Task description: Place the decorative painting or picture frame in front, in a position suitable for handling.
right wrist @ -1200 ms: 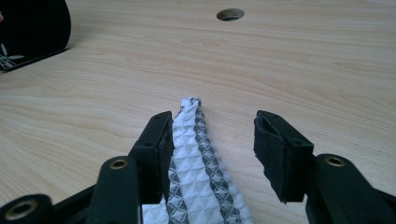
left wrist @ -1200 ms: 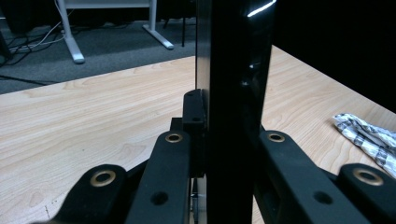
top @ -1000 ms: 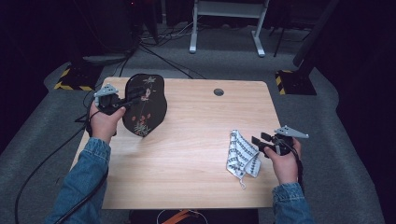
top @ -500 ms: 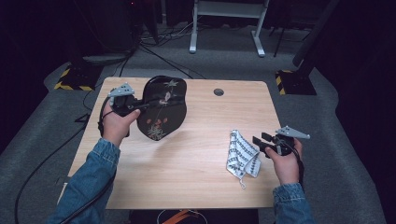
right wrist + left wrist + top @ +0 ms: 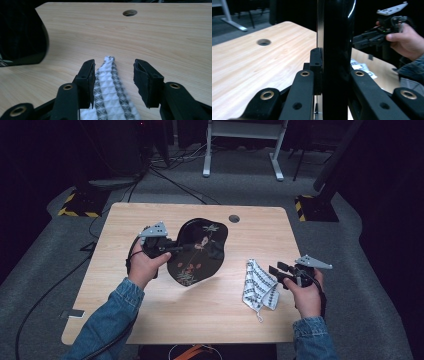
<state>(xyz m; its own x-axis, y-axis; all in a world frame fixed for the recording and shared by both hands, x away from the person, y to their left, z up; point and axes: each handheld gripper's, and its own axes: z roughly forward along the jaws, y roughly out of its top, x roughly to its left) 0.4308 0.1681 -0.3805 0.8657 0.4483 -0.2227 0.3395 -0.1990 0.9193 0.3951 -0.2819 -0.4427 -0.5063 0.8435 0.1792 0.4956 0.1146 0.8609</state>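
Here a black tray (image 5: 197, 251) is clamped edgewise in the left tool (image 5: 176, 248), seemingly for wiping; a cloth (image 5: 259, 286), lower right, is straddled by the wide-open right tool (image 5: 276, 271).

Open surface between tray and cloth

Bare surface (image 5: 150, 317) lies near and far; the raised black tray (image 5: 197, 250) blocks the left-centre, the patterned cloth (image 5: 260, 287) lies right, with a cable hole (image 5: 233, 218) behind.

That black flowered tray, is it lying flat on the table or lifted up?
Lifted and tilted. The left tool is shut on the black tray at its rim; the left gripper view shows it edge-on, standing above the table.
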